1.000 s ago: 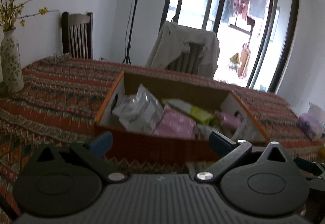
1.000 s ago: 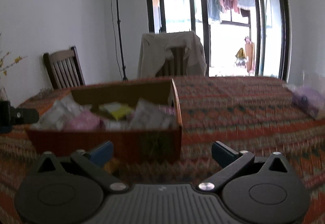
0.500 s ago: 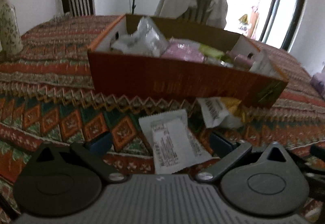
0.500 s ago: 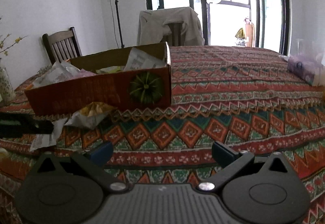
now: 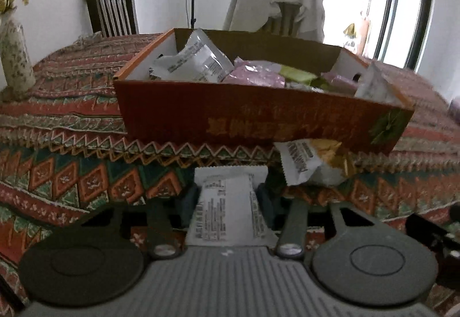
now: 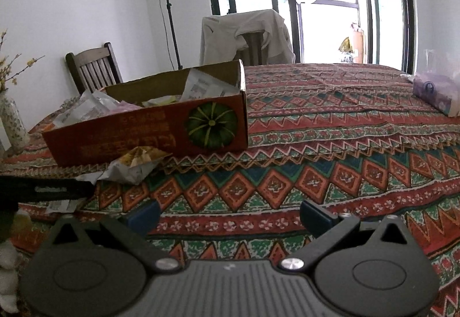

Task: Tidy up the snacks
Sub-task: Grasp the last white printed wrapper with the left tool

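An orange cardboard box (image 5: 258, 121) (image 6: 149, 127) filled with several snack packets stands on the patterned tablecloth. In front of it lies a white snack packet (image 5: 227, 210), print side up. My left gripper (image 5: 227, 199) has its jaws closing, and the pads press on the packet's two long sides. A crumpled yellow-and-white snack bag (image 5: 310, 164) (image 6: 138, 161) leans against the box's front wall, just right of the packet. My right gripper (image 6: 230, 215) hovers open over bare tablecloth, right of the bag, with nothing between its fingers. The left gripper's black body (image 6: 49, 190) shows at the right wrist view's left edge.
A flowered vase (image 5: 14, 58) (image 6: 11, 121) stands at the table's left end. A purple tissue pack (image 6: 437, 92) lies far right. Behind the table are a wooden chair (image 5: 112, 9), a chair draped with a pale jacket (image 5: 276, 9) and a light stand.
The left gripper dropped toward the table in front of the box and its wide-open jaws came together around the white packet. The right gripper sank earlier and has since held still.
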The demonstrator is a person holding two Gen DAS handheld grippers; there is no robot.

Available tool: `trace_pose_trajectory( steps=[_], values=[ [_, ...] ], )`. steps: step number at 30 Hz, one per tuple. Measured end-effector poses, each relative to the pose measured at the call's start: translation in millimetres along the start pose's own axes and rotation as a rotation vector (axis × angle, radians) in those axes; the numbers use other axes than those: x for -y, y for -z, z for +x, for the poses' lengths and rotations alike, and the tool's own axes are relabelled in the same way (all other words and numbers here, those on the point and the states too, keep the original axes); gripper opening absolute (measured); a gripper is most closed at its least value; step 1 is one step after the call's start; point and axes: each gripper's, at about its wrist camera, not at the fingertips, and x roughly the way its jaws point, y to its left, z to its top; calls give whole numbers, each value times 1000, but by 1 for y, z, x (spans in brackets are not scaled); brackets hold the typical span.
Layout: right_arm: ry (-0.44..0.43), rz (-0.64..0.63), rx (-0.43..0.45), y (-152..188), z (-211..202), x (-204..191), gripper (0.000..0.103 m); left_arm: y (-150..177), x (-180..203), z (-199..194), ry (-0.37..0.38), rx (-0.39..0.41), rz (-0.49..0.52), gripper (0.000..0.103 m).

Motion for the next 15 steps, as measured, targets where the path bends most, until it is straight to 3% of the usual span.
trace_pose_trajectory(
  steps=[9,15],
  values=[
    [3,4,1,0,0,0,103,-5,-16,-20,34,82,-25,46],
    [5,-21,-5,0,0,-3,103,-10,-36,-30,12,144,-10,46]
  ],
)
